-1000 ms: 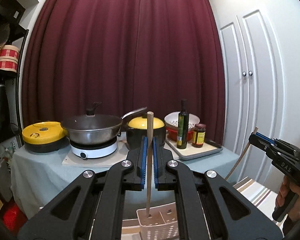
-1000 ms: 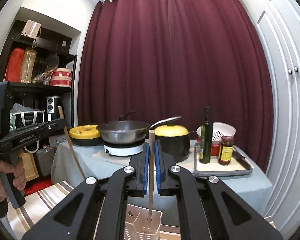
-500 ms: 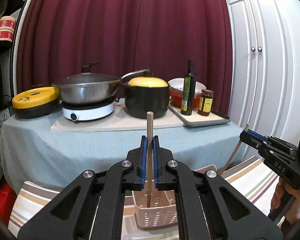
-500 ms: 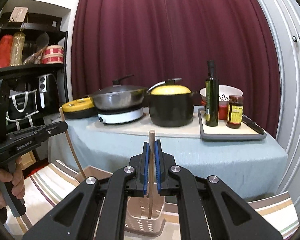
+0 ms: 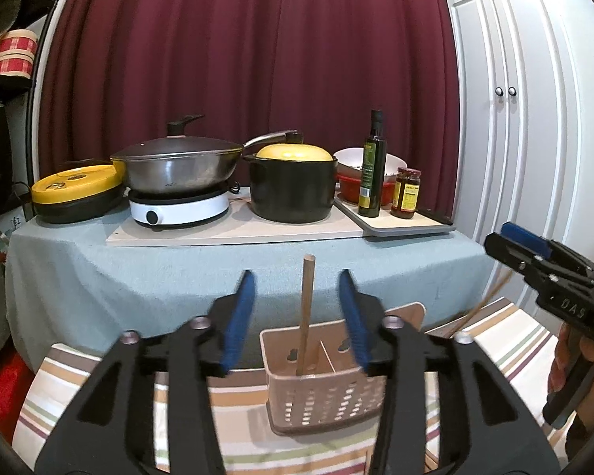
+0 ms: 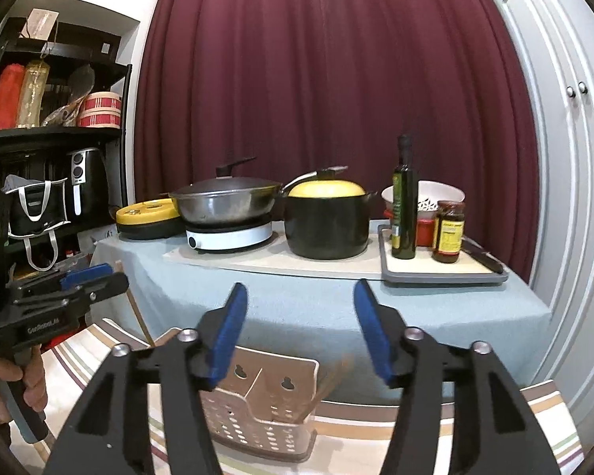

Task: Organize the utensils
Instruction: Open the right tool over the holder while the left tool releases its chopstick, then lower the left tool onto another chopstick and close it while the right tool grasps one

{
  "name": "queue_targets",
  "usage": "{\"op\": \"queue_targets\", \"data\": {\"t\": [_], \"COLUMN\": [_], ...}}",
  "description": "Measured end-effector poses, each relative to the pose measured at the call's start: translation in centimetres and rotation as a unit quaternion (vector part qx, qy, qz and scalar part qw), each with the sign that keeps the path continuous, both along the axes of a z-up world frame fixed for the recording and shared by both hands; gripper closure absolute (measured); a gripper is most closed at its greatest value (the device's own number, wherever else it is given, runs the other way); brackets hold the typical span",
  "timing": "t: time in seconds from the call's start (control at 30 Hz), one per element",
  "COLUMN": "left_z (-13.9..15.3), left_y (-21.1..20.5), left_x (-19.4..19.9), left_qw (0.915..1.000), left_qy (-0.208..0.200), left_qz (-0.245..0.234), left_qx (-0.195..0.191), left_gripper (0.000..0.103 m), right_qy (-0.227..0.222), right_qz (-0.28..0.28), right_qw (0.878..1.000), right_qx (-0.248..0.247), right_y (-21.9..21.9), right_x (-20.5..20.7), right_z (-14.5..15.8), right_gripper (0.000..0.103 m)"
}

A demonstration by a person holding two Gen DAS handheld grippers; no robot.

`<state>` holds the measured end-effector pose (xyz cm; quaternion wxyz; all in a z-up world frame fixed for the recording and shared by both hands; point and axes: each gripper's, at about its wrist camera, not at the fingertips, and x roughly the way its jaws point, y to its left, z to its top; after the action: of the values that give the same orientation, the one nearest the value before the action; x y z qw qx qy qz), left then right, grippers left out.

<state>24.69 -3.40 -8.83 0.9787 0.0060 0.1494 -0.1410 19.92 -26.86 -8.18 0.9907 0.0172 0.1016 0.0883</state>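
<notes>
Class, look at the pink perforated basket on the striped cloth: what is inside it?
One wooden stick leans in the basket's left compartment. The right wrist view shows blurred sticks at its right side. The basket floor is hidden by its walls.

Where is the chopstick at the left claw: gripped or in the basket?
In the basket. The chopstick leans in the basket's left compartment; the left claw is open, clear of it.

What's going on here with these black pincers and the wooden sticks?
A person holds a gripper in each hand, sorting utensils. The left gripper is open around a wooden chopstick standing in the perforated pink plastic basket. The right gripper is open too, above blurred sticks leaning in the basket.
</notes>
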Motion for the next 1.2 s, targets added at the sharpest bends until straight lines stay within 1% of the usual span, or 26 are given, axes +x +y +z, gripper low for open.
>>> {"op": "queue_targets", "data": {"t": [0.07,0.1,0.13,0.23,0.33,0.4,0.53,0.6,0.73,0.8,0.87,0.97,1.07,1.2], "left_z": [0.0,-0.1,-0.3,-1.2,-2.6,-3.7,-6.2,-7.7,-10.3,-11.5,-12.5,-13.7,-14.6,-15.0], "left_y": [0.1,0.2,0.3,0.4,0.6,0.7,1.1,1.4,2.1,2.4,2.8,3.4,3.8,3.9], "left_x": [-1.2,-1.9,-2.8,-4.7,-6.8,-8.1,-10.7,-12.0,-14.1,-15.0,-15.8,-16.8,-17.6,-18.3], "left_qw": [1.0000,0.9999,0.9999,0.9999,0.9996,0.9993,0.9982,0.9972,0.9946,0.9930,0.9913,0.9891,0.9874,0.9870], "left_qy": [-0.004,-0.006,-0.007,0.004,0.015,0.027,0.046,0.058,0.090,0.100,0.113,0.127,0.138,0.139], "left_qz": [0.002,0.003,0.006,0.004,0.007,0.008,0.017,0.022,0.030,0.039,0.046,0.056,0.062,0.063], "left_qx": [0.005,0.008,0.012,0.015,0.024,0.026,0.035,0.043,0.042,0.048,0.050,0.049,0.047,0.049], "left_gripper": [0.048,0.044,0.043,0.042,0.042,0.042,0.042,0.042,0.042,0.042,0.042,0.042,0.042,0.042], "right_qy": [-0.006,-0.007,-0.008,-0.008,-0.001,0.007,0.036,0.054,0.094,0.116,0.146,0.171,0.182,0.194], "right_qz": [-0.008,-0.010,-0.011,-0.015,-0.021,-0.027,-0.035,-0.036,-0.018,-0.009,-0.002,0.001,0.002,0.005], "right_qw": [1.000,1.000,1.000,1.000,1.000,1.000,0.998,0.998,0.995,0.993,0.989,0.985,0.983,0.980], "right_qx": [0.001,0.002,0.003,0.002,-0.005,-0.013,-0.025,-0.027,-0.026,-0.033,-0.030,-0.030,-0.035,-0.038], "right_y": [-0.3,-0.4,-0.6,-0.9,-0.9,-0.9,-0.8,-0.9,-0.9,-0.7,-0.7,-0.5,-0.3,-0.1], "right_x": [-1.4,-2.0,-2.8,-5.0,-7.2,-8.7,-11.6,-13.1,-15.6,-16.5,-17.2,-17.9,-18.3,-18.4], "right_z": [0.3,0.4,0.4,0.2,-0.8,-1.9,-5.2,-7.4,-11.4,-13.3,-15.3,-17.0,-17.8,-18.6], "right_gripper": [0.039,0.039,0.038,0.038,0.038,0.038,0.039,0.043,0.048,0.052,0.055,0.059,0.060,0.061]}}
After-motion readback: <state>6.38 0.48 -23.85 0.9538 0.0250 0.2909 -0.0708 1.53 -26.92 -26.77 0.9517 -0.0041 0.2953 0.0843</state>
